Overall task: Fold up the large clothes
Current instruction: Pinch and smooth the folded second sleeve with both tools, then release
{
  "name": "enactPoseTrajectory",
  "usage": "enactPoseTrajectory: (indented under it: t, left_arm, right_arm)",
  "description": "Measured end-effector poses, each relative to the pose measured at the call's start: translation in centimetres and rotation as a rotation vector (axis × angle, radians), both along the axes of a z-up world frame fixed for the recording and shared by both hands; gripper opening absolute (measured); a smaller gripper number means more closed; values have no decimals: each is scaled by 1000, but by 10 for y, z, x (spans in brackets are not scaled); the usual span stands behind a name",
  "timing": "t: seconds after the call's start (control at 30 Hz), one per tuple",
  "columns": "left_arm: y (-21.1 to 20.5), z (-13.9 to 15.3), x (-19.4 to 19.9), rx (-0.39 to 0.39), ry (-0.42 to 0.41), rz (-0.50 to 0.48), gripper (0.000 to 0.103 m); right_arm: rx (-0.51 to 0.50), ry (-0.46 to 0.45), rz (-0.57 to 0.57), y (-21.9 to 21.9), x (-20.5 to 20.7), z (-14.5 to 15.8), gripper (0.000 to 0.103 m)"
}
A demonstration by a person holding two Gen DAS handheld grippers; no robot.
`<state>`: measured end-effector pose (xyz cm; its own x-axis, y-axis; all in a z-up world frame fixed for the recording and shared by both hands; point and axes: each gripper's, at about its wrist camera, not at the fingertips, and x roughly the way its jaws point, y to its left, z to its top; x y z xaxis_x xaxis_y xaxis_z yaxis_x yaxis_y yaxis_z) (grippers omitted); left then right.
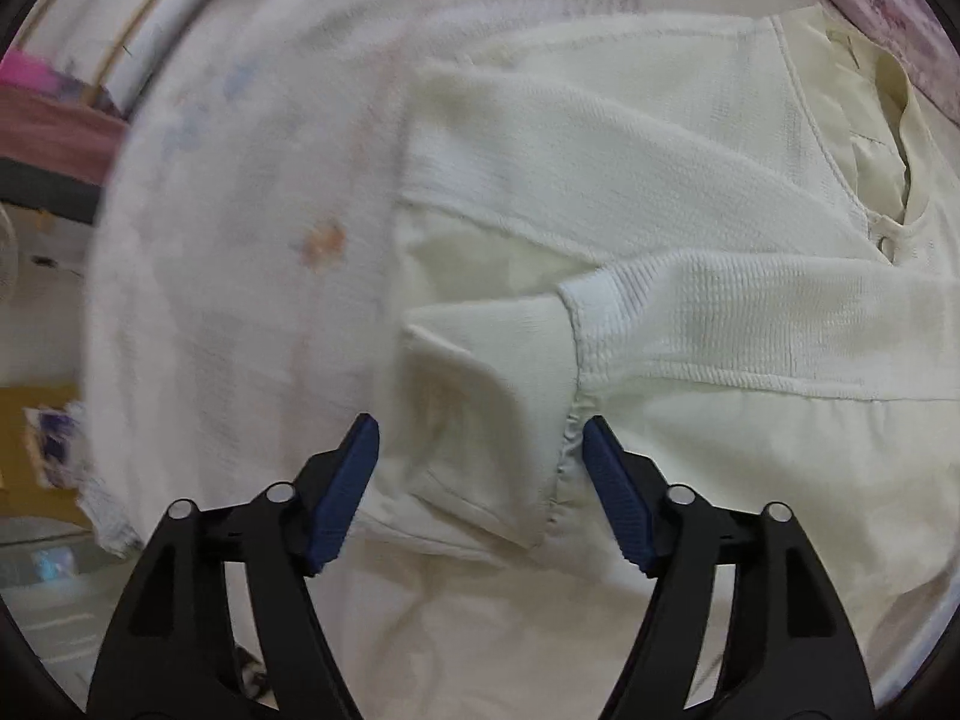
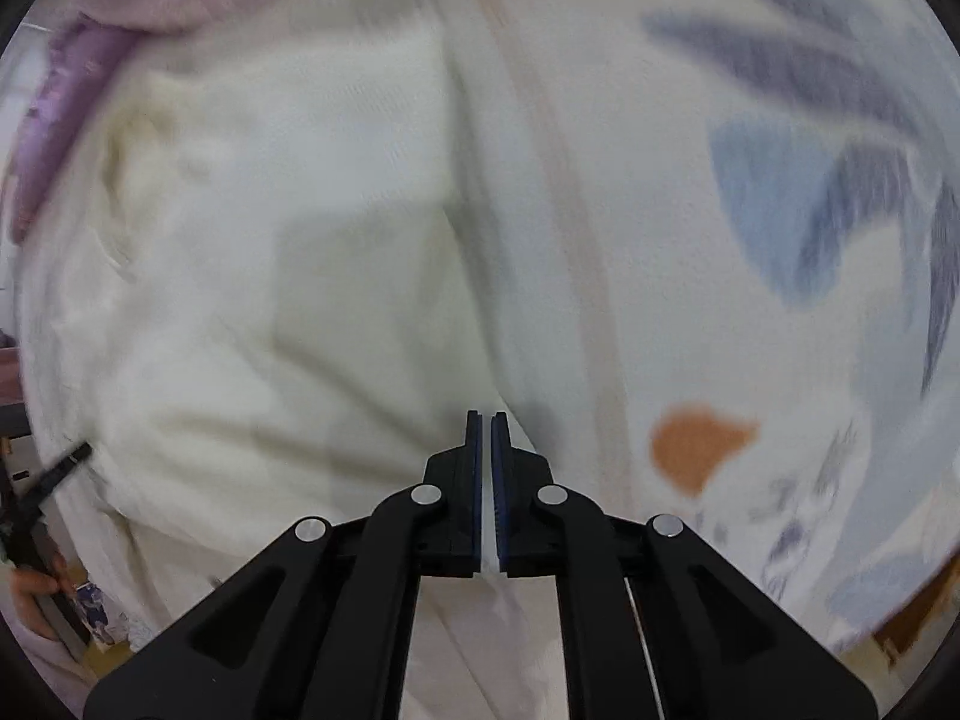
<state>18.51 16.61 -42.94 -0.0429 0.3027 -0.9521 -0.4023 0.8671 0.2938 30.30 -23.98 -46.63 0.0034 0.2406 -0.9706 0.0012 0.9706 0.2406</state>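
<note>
**Left wrist view: jaws wide over the sleeve cuff, nothing gripped**

Your left gripper point(image 1: 480, 450) hangs spread wide above the cream garment point(image 1: 660, 180), with the folded sleeve cuff point(image 1: 498, 372) lying loose between the blue pads point(image 1: 348, 492), not pinched. The garment sits on a printed bedsheet point(image 1: 240, 240), sleeves folded across its body. Over on the right wrist view, your right gripper point(image 2: 486, 420) is pretty much closed, and you can't tell whether it holds any cloth; it's at the garment's edge nearest the sheet's orange blotch point(image 2: 696, 444)
</note>
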Motion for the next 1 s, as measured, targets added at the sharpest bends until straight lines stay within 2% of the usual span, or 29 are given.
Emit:
enactPoseTrajectory:
  t: [0.1, 0.17, 0.2, 0.27, 0.3, 0.37, 0.4, 0.5, 0.57, 0.63, 0.67, 0.73, 0.83, 0.93, 1.0]
  left_arm:
    - [-3, 16, 4, -38, -59, -12, 69]
    - [-5, 24, 11, -77, -114, -17, 54]
    - [-4, 21, 16, -125, -124, -9, 50]
    - [-2, 0, 32, -243, -122, 27, 25]
    - [0, -17, 43, -277, -99, 43, 22]
    - [5, -45, 55, -288, -52, 46, 23]
    - [6, -49, 59, -293, -45, 50, 23]
    - [10, -45, 64, -303, -31, 60, 23]
    - [6, -36, 55, -293, -13, 47, 23]
    - [-5, -26, 41, -285, 5, 16, 23]
    - [-10, -24, 31, -291, 30, 5, 23]
    - [-18, -27, 9, -316, 41, -4, 23]
    - [-24, -40, -20, -362, 53, 44, 22]
    - [-26, -49, -31, -361, 6, 55, 22]
    - [-24, -51, -29, -364, 15, 72, 22]
  right_arm:
    - [17, -34, 15, 9, 24, 11, 4]
    - [18, -51, 33, 15, 44, 12, 4]
    - [19, -48, 40, 16, 58, 8, 4]
    - [20, -23, 41, 17, 79, -5, 4]
    - [30, -12, 44, 19, 94, -14, 4]
    - [-7, 10, 53, 31, 121, -28, 2]
    - [-39, 24, 48, 33, 137, -39, 0]
    - [-29, 119, 19, 30, 154, -54, 0]
    - [-62, 153, 65, 33, 148, -47, 0]
    - [-109, 190, 136, 36, 121, -41, 0]
    - [-112, 213, 170, 36, 101, -39, 0]
    - [-99, 321, 183, 30, 60, -45, 1]
    - [-94, 404, 179, 18, 1, -59, 0]
    - [-54, 302, 123, 4, -23, -63, 0]
    - [-45, 337, 35, -4, -20, -65, 0]
